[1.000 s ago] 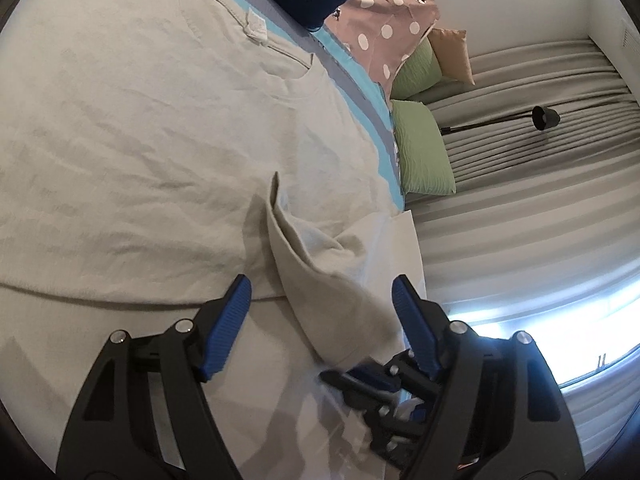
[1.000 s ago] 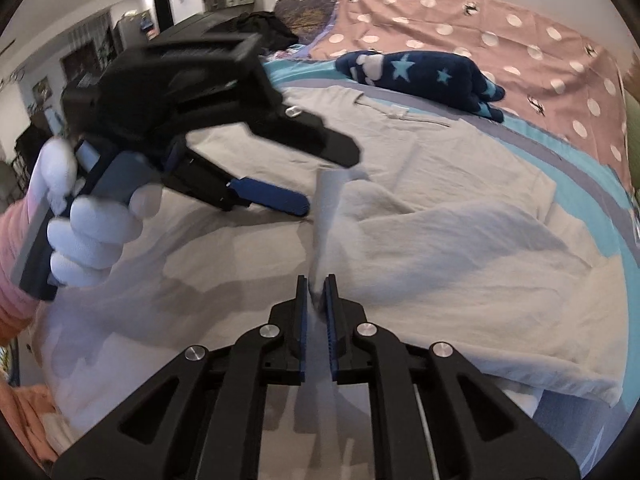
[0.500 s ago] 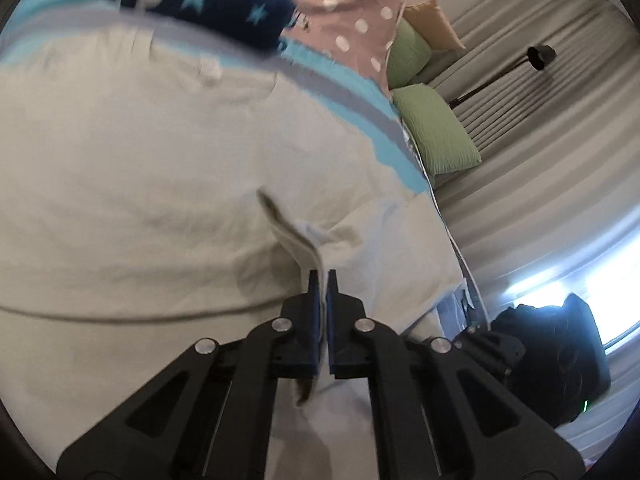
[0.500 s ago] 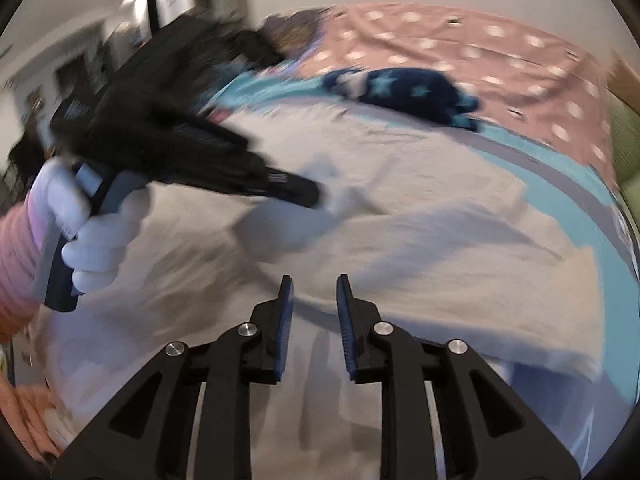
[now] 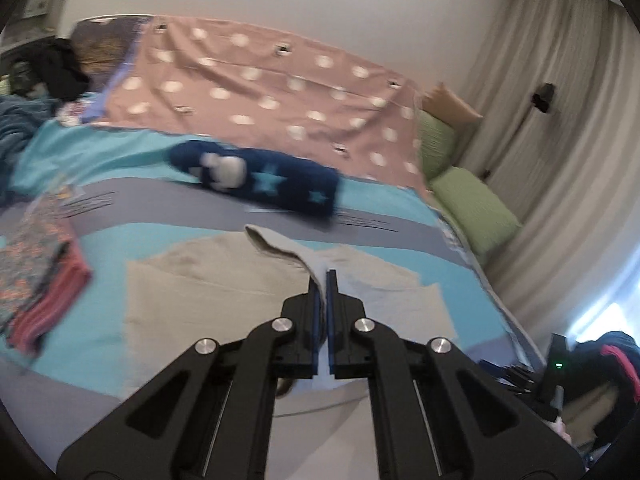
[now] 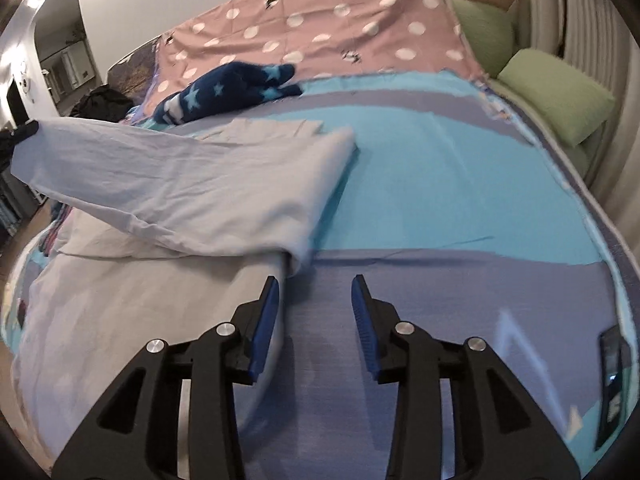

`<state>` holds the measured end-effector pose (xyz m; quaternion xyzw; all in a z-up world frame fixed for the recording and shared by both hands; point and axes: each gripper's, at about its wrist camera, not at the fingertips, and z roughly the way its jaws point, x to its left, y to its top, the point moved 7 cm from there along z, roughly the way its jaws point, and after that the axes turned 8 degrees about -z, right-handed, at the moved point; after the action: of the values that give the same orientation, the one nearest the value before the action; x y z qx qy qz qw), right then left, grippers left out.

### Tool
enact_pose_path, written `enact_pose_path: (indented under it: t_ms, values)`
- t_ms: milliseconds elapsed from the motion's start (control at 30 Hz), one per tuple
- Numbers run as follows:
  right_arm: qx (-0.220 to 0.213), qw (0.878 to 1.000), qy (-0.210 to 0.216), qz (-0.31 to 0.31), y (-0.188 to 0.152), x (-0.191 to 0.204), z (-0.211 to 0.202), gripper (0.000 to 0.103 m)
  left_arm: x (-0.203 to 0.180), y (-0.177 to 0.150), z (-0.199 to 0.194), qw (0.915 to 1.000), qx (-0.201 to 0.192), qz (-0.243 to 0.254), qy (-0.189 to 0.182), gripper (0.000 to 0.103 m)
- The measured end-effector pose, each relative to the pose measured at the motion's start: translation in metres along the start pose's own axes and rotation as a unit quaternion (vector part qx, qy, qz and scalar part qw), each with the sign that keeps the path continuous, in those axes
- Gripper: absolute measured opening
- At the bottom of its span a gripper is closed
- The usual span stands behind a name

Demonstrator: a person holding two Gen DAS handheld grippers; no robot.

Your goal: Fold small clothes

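My L gripper now clamped on the grey tee sleeve, lifting it over the bed, R gripper just let go, fingers apart, so sleeve fold's mid-way.

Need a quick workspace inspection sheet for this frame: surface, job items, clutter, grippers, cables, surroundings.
Surface: bed with a blue and grey striped sheet; pink polka-dot cover at the far end.
Job's things: pale grey shirt, partly folded over itself, one end lifted toward the left.
Clutter: navy star-print fleece beyond the shirt; stack of folded patterned clothes at the left edge of the bed.
Grippers: left gripper shut on a fold of the shirt; right gripper open, by the shirt's edge, gripping nothing.
Cables: nothing seen.
Surroundings: green cushions, curtains, dark device with a green light off the bed's right.
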<state>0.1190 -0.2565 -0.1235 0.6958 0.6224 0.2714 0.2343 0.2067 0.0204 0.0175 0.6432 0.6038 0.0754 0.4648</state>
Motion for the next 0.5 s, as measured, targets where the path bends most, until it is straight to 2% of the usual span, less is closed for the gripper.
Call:
enact_pose_path:
  t_ms: [200, 333, 400, 500]
  values:
    - [0.001, 1.000, 0.006, -0.022, 0.007, 0.024, 0.009, 0.039, 0.075, -0.009, 0.001, 0.9969, 0.014, -0.049, 0.059, 0.003]
    - [0.010, 0.999, -0.014, -0.034, 0.008, 0.028, 0.016, 0.039, 0.110, -0.026, 0.014, 0.9938, 0.035, -0.078, 0.071, 0.003]
    - [0.014, 0.999, -0.017, -0.032, 0.008, 0.027, 0.020, 0.039, 0.121, -0.037, 0.025, 0.9911, 0.050, -0.081, 0.092, 0.006]
    - [0.021, 0.999, -0.019, -0.027, 0.004, 0.023, 0.024, 0.039, 0.146, -0.054, 0.036, 0.9851, 0.065, -0.078, 0.139, 0.016]
